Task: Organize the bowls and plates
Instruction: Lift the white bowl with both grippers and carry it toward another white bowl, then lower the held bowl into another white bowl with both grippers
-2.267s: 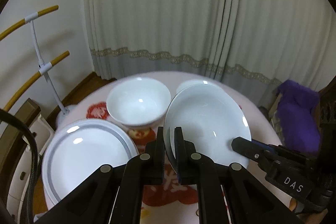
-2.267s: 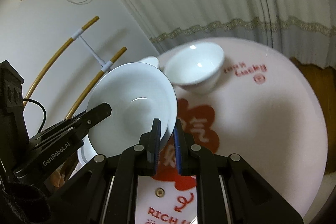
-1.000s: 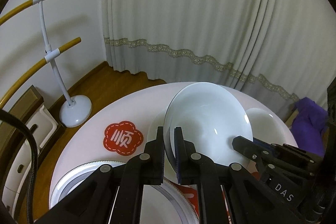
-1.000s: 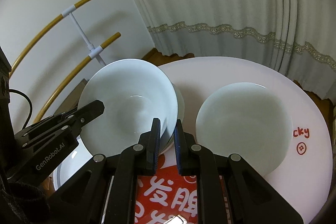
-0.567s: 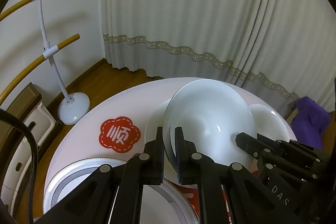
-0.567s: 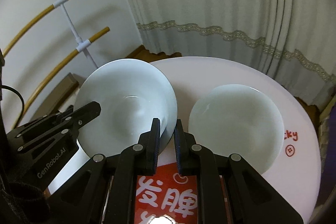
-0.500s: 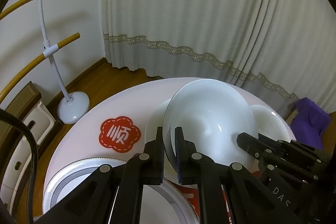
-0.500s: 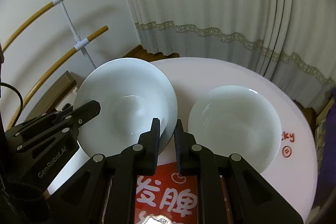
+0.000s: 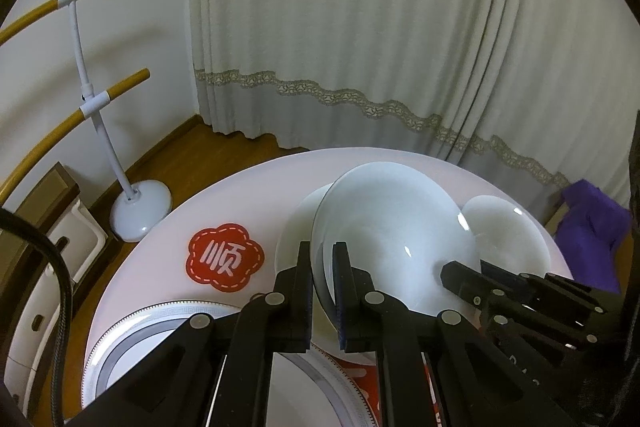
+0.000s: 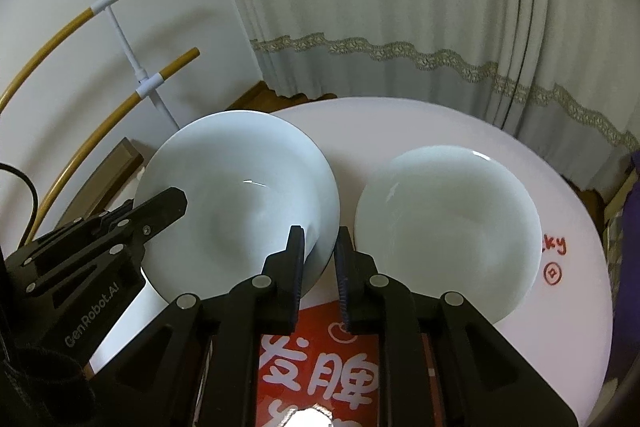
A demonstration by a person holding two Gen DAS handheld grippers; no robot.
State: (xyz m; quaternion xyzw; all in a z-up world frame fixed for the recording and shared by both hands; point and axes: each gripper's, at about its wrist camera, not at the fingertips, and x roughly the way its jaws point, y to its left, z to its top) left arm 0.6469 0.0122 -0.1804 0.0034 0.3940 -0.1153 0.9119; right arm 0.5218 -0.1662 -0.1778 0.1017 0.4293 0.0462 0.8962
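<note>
Two grippers, one white bowl between them! The left gripper (image 9: 323, 259) has its fingers pinched on the bowl (image 9: 394, 243) at its left rim, and the right gripper (image 10: 318, 247) is clamped on the opposite rim, the thin edge caught between its blue-lined pads. From the right wrist view the bowl (image 10: 240, 199) sits tilted, its hollow facing the camera, with the left gripper's black body reaching in from the lower left.

Under and behind the held bowl, from the left wrist view, a second white dish (image 9: 296, 227) peeks out on its left side; whether the two touch, I can't tell. A shallow white bowl (image 10: 446, 227) rests on the round white table (image 10: 400, 123) just to the right of the held one, clear of both grippers. Closest to the left camera lies a large plate with a grey patterned band (image 9: 132, 335), partly hidden by the gripper's arms.

Red flower-shaped sticker (image 9: 225, 259) on the tabletop, left of the bowls. Red panel with white characters (image 10: 320, 371) beneath the right gripper. Behind it all, a long pale curtain (image 9: 360, 27) with a lace band, and a white stand with yellow bars (image 9: 100, 107) on the wooden floor.
</note>
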